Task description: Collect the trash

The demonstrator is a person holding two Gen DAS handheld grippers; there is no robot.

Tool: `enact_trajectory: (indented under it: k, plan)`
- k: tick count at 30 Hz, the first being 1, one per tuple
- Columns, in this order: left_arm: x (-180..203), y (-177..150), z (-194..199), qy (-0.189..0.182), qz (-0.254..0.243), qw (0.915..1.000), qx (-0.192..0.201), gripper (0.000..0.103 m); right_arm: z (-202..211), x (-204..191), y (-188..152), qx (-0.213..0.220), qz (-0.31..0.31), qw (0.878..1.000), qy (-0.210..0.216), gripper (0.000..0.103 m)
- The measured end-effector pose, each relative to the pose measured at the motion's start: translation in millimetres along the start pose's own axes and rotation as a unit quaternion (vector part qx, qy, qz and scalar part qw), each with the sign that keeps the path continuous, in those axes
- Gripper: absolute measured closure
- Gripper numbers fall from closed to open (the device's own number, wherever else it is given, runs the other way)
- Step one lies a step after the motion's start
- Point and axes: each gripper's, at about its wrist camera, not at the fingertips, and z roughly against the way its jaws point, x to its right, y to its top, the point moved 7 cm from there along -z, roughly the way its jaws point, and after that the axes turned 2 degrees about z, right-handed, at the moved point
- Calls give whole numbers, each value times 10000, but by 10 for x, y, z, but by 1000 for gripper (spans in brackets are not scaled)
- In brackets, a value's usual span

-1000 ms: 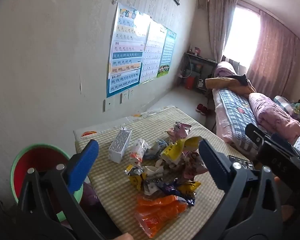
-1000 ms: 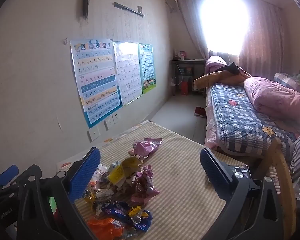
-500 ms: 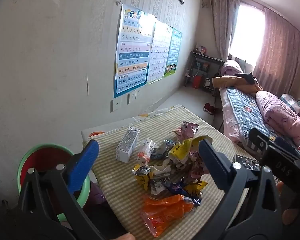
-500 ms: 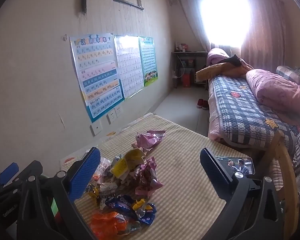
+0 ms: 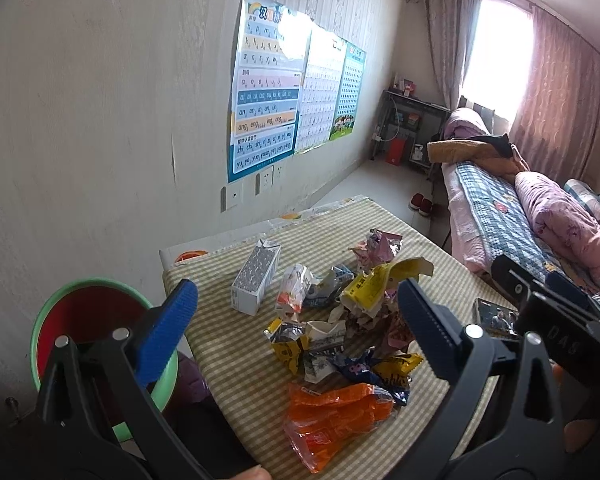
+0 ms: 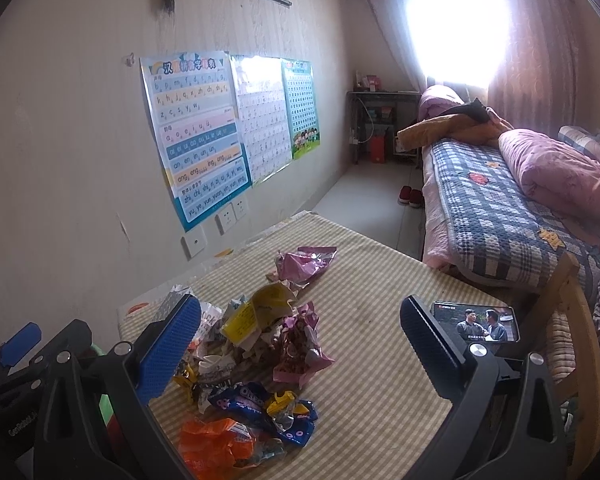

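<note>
A pile of crumpled snack wrappers (image 5: 348, 320) lies on the striped table (image 5: 236, 368); it also shows in the right wrist view (image 6: 260, 344). It includes an orange wrapper (image 5: 332, 412), a yellow wrapper (image 5: 376, 284), a blue Oreo wrapper (image 6: 256, 404) and a pink wrapper (image 6: 304, 264). A small white carton (image 5: 256, 276) lies at the pile's left. My left gripper (image 5: 296, 320) is open and empty above the pile. My right gripper (image 6: 300, 332) is open and empty above the pile. A red basin with a green rim (image 5: 88, 320) stands left of the table.
A phone (image 6: 476, 322) playing a video lies on the table's right side. A bed with a checked quilt (image 6: 500, 216) and pink bedding stands to the right. The wall with posters (image 6: 196, 132) runs along the left. Red shoes (image 6: 410, 196) sit on the floor.
Both grippers have dipped slightly toward the table, so the wrapper pile and the phone show more fully. Both stay open.
</note>
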Motion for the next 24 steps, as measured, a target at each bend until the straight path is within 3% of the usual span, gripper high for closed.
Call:
enact_trajectory:
  k: [24]
  plan:
    - [-135, -114, -176, 211, 115, 9994, -261, 5, -185, -109, -113, -260, 46, 9995, 156, 7]
